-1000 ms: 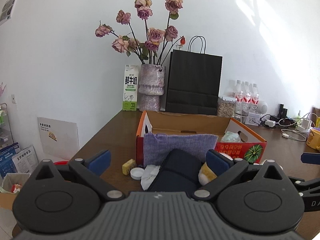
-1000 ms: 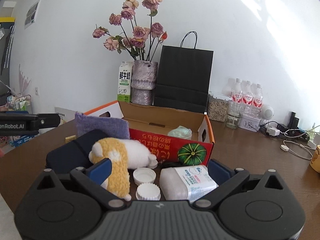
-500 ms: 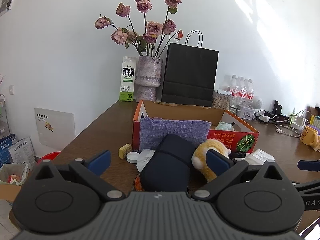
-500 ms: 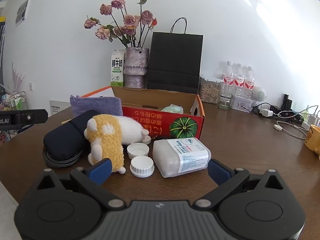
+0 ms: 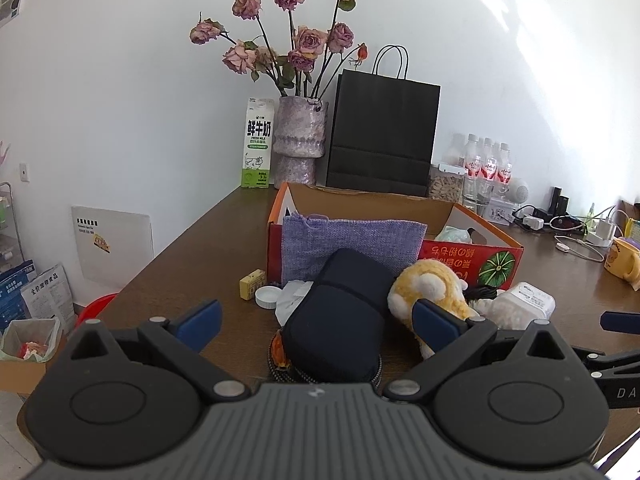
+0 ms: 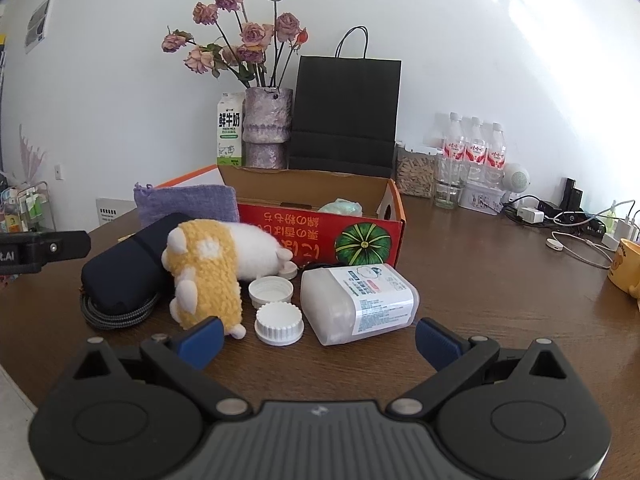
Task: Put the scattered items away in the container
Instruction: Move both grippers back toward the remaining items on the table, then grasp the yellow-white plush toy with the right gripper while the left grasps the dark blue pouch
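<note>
A red cardboard box [image 6: 320,216] sits open on the brown counter [image 6: 480,280], holding a pale green bundle [image 6: 342,207]. Near it lie a plush toy [image 6: 208,268], dark pouch [image 5: 336,320], white caps [image 6: 279,322] and plastic tub [image 6: 360,300]. Left gripper [image 5: 316,320] and right gripper [image 6: 318,338] hover with jaws apart, empty.

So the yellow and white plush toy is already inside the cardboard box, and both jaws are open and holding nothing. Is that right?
Not quite. The plush toy is not in the cardboard box; it lies on the table in front of it, beside the dark pouch, as the right wrist view shows. The rest holds: the left gripper and right gripper are both open and holding nothing.
</note>
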Demonstrator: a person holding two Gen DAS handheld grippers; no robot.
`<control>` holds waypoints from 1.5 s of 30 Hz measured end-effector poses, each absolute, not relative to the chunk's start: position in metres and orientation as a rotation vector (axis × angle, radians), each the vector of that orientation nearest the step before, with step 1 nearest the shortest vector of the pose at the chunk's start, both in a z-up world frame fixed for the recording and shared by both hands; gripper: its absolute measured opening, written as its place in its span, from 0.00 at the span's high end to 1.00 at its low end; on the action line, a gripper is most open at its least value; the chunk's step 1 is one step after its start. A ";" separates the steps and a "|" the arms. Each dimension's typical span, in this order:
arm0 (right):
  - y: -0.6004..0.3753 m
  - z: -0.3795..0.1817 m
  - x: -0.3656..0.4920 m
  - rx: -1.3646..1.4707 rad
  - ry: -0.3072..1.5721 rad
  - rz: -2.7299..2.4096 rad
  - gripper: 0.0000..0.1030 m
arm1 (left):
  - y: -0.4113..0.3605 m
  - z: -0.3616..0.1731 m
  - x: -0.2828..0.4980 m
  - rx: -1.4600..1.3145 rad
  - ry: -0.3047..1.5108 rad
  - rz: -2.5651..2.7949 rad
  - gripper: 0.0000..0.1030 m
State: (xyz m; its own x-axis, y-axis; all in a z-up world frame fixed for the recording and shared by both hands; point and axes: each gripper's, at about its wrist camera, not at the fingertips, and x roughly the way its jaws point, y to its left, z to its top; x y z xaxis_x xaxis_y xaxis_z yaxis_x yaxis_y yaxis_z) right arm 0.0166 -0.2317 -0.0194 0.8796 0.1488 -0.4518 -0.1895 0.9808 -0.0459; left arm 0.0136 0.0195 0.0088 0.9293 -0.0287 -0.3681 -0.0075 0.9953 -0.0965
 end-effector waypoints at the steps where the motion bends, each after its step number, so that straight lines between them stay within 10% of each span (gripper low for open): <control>1: -0.232 -0.020 0.017 -0.089 0.465 0.177 0.01 | 0.020 0.008 0.014 -0.098 0.380 -0.016 0.00; 22: -0.173 -0.028 0.079 -0.142 0.506 0.398 0.20 | 0.048 -0.009 0.033 -0.096 0.454 0.064 0.00; 29: -0.157 -0.035 0.117 -0.071 0.621 0.486 0.49 | 0.062 -0.009 0.030 -0.114 0.448 0.088 0.00; 45: -0.167 -0.024 0.106 -0.049 0.568 0.468 0.56 | 0.055 -0.006 0.033 -0.100 0.451 0.073 0.00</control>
State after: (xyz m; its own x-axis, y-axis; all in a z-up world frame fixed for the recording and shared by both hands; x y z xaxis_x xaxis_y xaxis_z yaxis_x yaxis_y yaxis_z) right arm 0.1060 -0.1666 -0.0243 0.7415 0.4135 -0.5284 -0.4401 0.8942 0.0823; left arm 0.0335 0.0546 -0.0060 0.8974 0.0485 -0.4385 -0.0926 0.9925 -0.0798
